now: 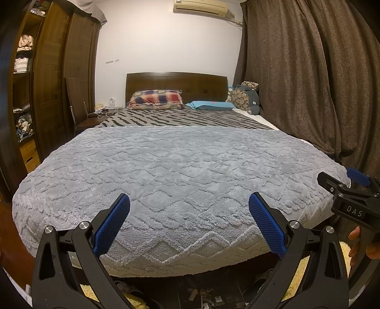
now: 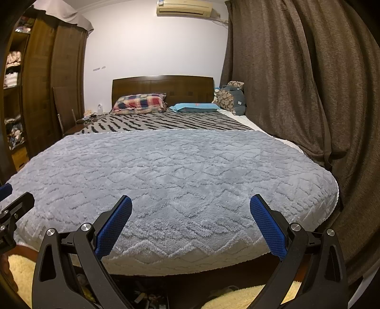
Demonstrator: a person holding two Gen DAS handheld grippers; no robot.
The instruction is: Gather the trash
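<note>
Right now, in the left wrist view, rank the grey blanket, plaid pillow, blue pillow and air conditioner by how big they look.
1. grey blanket, nearest, so inflated
2. plaid pillow, air conditioner (top cropped) and blue pillow: too alike to rank

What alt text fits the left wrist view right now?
Open left gripper, holding nothing, faces a bed covered by a grey fleece blanket; small litter lies on the floor below its foot. The right gripper shows at the right edge.

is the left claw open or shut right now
Open. The left claw has its two blue pads spread wide apart, with only the grey blanket showing between them and nothing held.
</note>
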